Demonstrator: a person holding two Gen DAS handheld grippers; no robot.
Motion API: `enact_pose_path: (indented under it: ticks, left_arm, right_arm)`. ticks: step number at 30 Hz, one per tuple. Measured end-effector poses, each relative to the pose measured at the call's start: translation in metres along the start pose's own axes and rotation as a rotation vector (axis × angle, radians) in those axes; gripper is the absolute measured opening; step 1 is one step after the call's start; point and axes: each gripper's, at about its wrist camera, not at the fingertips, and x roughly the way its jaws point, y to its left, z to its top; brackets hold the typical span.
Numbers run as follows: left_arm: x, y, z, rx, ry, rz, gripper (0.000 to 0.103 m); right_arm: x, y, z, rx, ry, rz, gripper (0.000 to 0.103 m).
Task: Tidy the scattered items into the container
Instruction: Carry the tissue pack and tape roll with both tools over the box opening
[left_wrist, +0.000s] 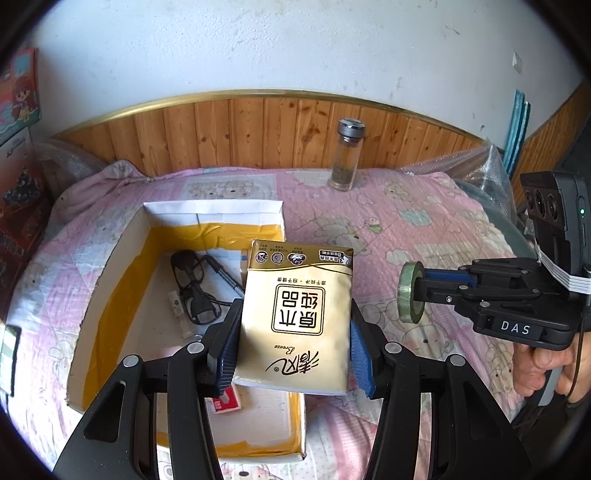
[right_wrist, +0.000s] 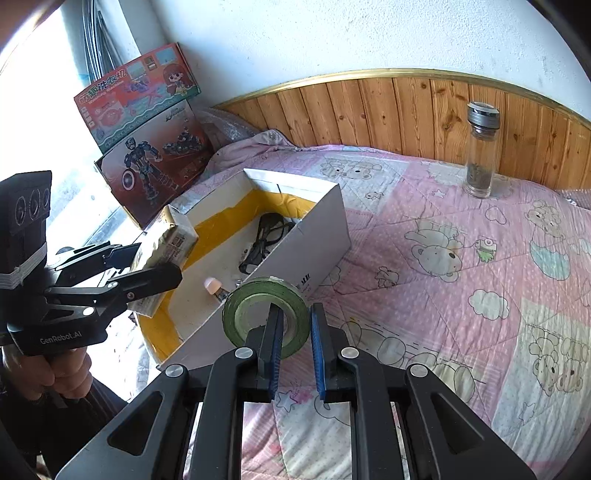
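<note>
Pen (left_wrist: 225, 275) in box (left_wrist: 110, 266): left view only.

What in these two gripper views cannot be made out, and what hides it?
- Left wrist view: the red packet in the box is mostly covered by the left gripper and its tissue pack.
- Right wrist view: the box's near wall hides most of the glasses.
- Both views: the glass bottle contents are too small to identify.

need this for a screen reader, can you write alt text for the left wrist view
The left gripper holds a gold tissue pack above an open cardboard box on a pink quilt; glasses and a pen lie inside. At right, the right gripper holds a green tape roll.
</note>
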Motion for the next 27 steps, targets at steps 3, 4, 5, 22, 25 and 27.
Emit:
enact_pose_path:
  ticks: [3, 4, 5, 22, 25, 27]
  left_arm:
    - [-0.003, 0.009, -0.002, -0.009, 0.001, 0.005, 0.053]
    - [-0.004, 0.013, -0.002, -0.016, 0.001, 0.005, 0.053]
    - [-0.006, 0.018, -0.002, -0.026, 0.001, 0.004, 0.053]
    - [-0.022, 0.09, -0.015, -0.141, -0.002, 0.022, 0.053]
    - [-0.021, 0.101, -0.015, -0.157, -0.001, 0.023, 0.053]
    - [-0.02, 0.107, -0.016, -0.164, 0.0, 0.025, 0.053]
  right_arm:
    - [0.0, 0.009, 0.002, -0.011, -0.004, 0.006, 0.016]
    - [0.0, 0.013, 0.002, -0.016, -0.005, 0.006, 0.016]
    - [0.001, 0.016, 0.002, -0.02, -0.004, 0.013, 0.016]
    - [0.013, 0.086, 0.009, -0.109, -0.035, 0.029, 0.016]
    - [0.019, 0.093, 0.009, -0.122, -0.03, 0.023, 0.016]
    - [0.023, 0.098, 0.009, -0.133, -0.025, 0.024, 0.016]
